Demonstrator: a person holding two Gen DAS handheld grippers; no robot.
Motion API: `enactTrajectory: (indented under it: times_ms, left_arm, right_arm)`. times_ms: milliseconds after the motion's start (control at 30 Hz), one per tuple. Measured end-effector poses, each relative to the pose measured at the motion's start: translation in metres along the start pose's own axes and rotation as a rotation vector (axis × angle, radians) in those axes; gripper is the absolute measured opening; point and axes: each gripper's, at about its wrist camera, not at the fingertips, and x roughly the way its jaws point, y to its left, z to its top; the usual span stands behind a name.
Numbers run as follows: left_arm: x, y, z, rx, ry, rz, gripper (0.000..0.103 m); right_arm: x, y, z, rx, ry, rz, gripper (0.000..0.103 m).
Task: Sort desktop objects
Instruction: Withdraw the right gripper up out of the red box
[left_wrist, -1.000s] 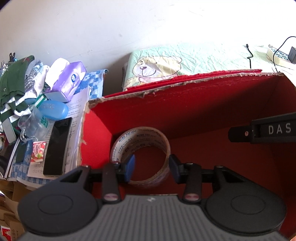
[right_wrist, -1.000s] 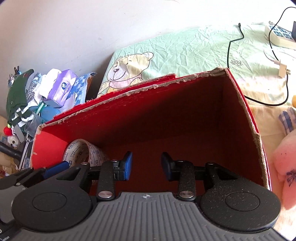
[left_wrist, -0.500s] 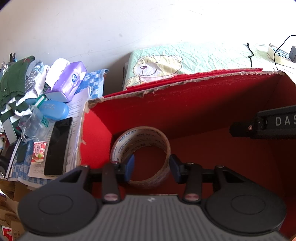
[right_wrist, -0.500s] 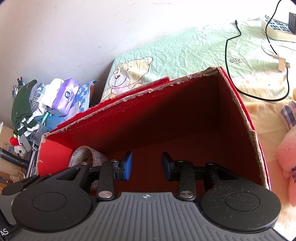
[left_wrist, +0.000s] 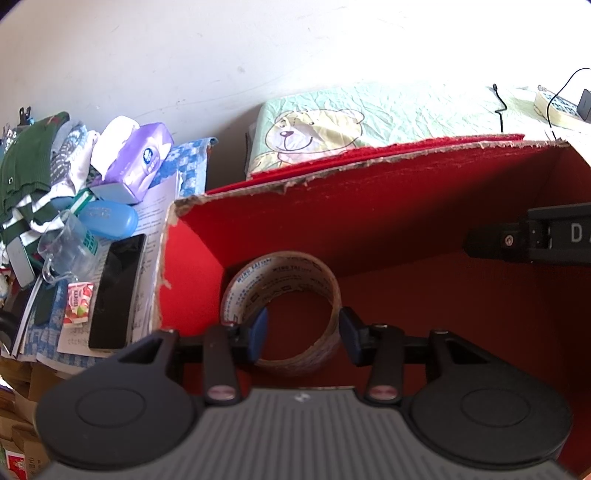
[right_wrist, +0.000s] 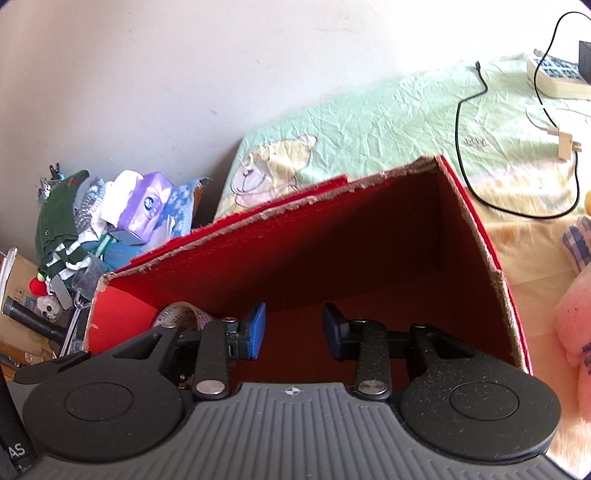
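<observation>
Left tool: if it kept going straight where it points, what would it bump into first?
Most likely the roll of tape standing inside the red box. The left tool is open, its tips roughly straddling the roll; depth is hard to judge.

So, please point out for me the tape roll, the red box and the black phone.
tape roll (left_wrist: 284, 275): left wrist view, upper printed band.
red box (left_wrist: 369, 218): left wrist view, inner back wall.
black phone (left_wrist: 116, 291): left wrist view, middle of screen.

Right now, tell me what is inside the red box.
The red box holds one tape roll standing on edge at its left end. The floor nearest the cameras is hidden behind the left tool and right tool.
</observation>
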Motion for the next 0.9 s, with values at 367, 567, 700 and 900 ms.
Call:
enactTrajectory:
  times_ms: [367, 567, 700, 900]
  left_arm:
    - [-0.043, 0.000, -0.009, -0.030, -0.110, 0.016, 0.062]
    - [-0.077, -0.006, -0.021, -0.053, -0.156, 0.017, 0.071]
    - [-0.094, -0.008, -0.028, -0.071, -0.180, 0.005, 0.073]
    - [-0.116, -0.017, -0.039, -0.113, -0.168, 0.010, 0.078]
  right_arm:
    - [-0.046, 0.008, -0.023, -0.069, -0.176, -0.003, 0.038]
    - [-0.091, 0.016, -0.034, -0.100, -0.330, 0.020, 0.038]
    - [-0.113, 0.017, -0.043, -0.118, -0.394, 0.043, 0.053]
    - [-0.136, 0.009, -0.051, -0.138, -0.448, 0.117, 0.067]
